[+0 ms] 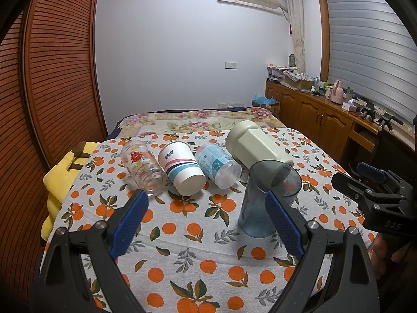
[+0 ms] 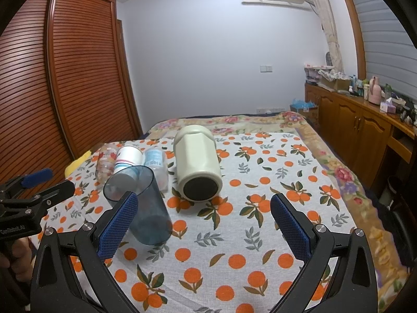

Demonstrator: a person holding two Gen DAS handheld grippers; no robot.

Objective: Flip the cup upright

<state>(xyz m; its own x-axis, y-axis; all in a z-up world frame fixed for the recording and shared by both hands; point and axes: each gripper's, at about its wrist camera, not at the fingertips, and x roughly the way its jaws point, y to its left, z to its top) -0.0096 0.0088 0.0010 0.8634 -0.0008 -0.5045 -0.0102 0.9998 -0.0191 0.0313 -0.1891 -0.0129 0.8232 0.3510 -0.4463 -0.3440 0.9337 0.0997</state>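
Both your grippers, left (image 1: 206, 208) and right (image 2: 206, 212), gape empty, so one blue tumbler (image 1: 268, 198) stands upright-ish mid-tablecloth (image 2: 260, 247); four cups (image 1: 182, 169) along the far edge remain tipped over.

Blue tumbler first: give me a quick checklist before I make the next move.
1. Blue tumbler upright, mouth up: ok.
2. Left gripper open: ok.
3. Right gripper open: ok.
4. Tumbler free of both grippers: cannot tell, a pad overlaps it in each view.
5. Cream mug upright: not ok, on its side.
6. Glass, paper cup and clear plastic cup upright: not ok, all lying down.
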